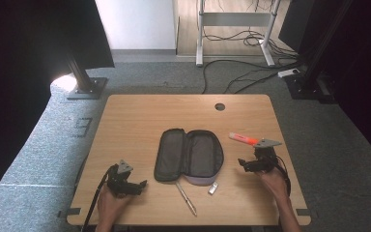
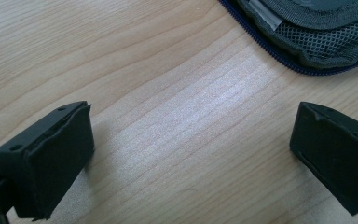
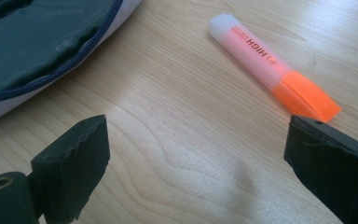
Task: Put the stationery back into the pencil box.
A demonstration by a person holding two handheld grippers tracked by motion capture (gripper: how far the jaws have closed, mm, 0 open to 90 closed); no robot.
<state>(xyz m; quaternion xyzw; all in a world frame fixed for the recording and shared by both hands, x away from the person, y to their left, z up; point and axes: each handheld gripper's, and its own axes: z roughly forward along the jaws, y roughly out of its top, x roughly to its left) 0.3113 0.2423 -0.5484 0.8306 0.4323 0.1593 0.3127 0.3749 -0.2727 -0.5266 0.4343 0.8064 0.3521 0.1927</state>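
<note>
High view: wooden table (image 1: pixel 140 116) (grey carpet (image 1: pixel 43 145) around), both grippers gaping, empty.

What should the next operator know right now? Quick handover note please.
Left tongs: open, holding nothing, low over bare wood near the front left of the table.
Right tongs: open, holding nothing, beside the orange highlighter, not touching it.
Pencil case: unzipped and lying open flat at mid-table; nothing loose visible inside it.
Silver pen and a small silver item lie on the table just in front of the case.
Done: case opened.
Left, probably: put highlighter, pen and small item into the case, then close it. Highlighter looks like the nearest first pick for the right tongs.
</note>
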